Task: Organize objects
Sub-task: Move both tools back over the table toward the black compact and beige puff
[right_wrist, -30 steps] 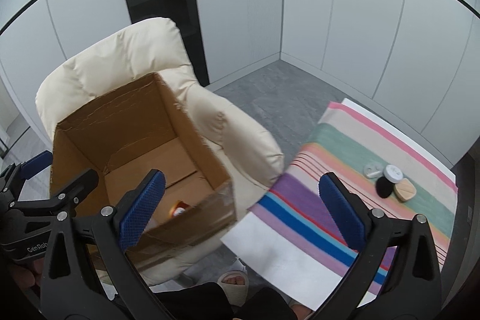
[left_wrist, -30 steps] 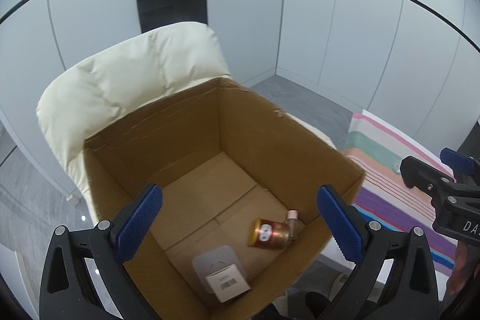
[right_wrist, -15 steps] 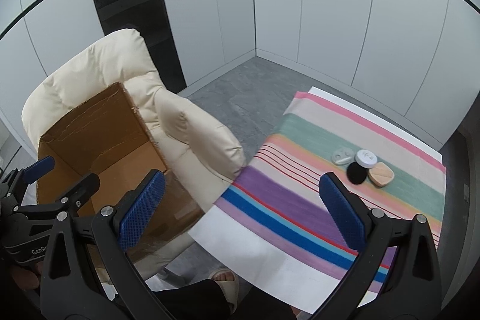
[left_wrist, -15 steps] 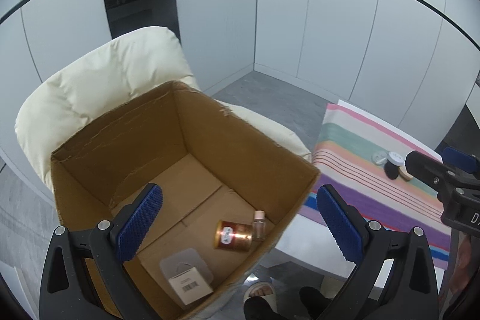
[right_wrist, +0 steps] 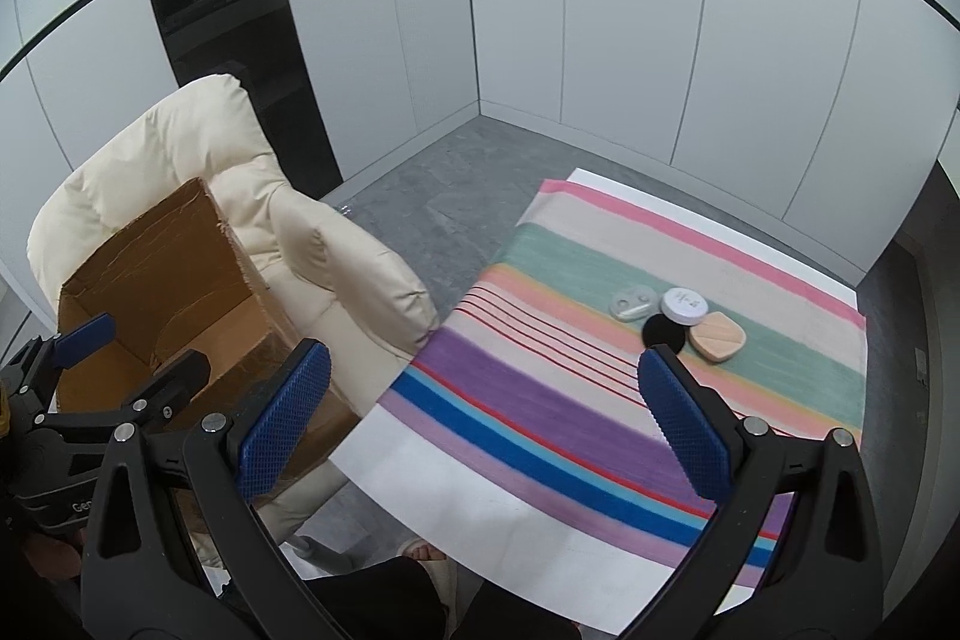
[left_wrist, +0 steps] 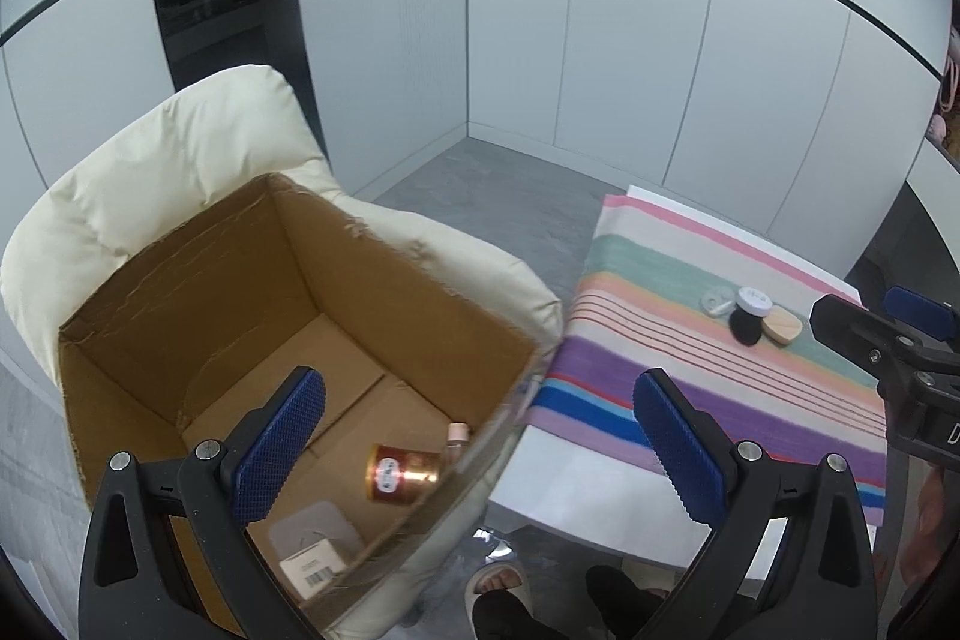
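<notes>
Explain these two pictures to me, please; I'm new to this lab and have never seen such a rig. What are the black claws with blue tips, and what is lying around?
No robot here: a person holds a black two-finger gripper with blue pads in each hand. Each picture comes from a fisheye camera mounted on one gripper, looking forward along its fingers.

In the left wrist view, the left gripper is open and holds nothing. It hangs above an open brown cardboard box that sits on a cream padded armchair. Inside lie a copper-coloured can on its side, a small pink-capped bottle and a clear plastic tub with a barcode label.

In the right wrist view, the right gripper is also open and empty, above a table with a striped cloth. On the cloth sits a cluster: a grey round case, a white round lid, a black disc and a tan rounded-square puff.
</notes>
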A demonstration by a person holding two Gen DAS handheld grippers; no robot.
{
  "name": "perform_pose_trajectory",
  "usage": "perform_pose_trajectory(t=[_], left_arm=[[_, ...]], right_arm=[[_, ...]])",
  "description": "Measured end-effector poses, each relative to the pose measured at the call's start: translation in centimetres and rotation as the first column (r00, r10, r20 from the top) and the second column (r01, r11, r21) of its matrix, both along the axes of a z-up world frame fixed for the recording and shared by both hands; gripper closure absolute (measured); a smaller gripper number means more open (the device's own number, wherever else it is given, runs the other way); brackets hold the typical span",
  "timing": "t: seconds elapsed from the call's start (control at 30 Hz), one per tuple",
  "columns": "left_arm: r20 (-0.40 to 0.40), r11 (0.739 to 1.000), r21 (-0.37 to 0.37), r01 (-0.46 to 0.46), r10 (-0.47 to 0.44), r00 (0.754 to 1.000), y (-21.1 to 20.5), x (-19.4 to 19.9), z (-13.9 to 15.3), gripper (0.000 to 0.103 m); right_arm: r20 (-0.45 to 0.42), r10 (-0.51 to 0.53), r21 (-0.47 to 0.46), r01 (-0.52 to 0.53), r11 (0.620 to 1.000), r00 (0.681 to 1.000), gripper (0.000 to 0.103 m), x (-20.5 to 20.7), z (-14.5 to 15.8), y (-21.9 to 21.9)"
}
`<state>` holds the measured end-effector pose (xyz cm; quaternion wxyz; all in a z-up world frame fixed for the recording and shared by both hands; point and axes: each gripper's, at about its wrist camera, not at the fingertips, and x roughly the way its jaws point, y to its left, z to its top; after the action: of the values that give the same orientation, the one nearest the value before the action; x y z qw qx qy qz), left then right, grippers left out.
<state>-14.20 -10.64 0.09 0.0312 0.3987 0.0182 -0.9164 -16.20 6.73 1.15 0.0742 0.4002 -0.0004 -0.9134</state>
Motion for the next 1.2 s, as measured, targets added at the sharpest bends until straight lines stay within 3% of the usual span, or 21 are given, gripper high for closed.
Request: perform_pose_trajectory(t=[0.8,1.2], left_arm=[[-0.016,0.986,0.009,0.164,-0.164,0.986,10.3,-2.2,0.4,0.0],[0.032,0.969,-0.003,0.247,-0.247,0.969,16.8,-3.2,-2.0,0.0]], right_arm=[[0.019,-0.174,0.0,0.174,0.985,0.985,0.0,2.5,-0.7,11.1],[0.021,-0.298,0.009,0.298,0.955,0.954,0.0,4.1,-2.1,18.0]])
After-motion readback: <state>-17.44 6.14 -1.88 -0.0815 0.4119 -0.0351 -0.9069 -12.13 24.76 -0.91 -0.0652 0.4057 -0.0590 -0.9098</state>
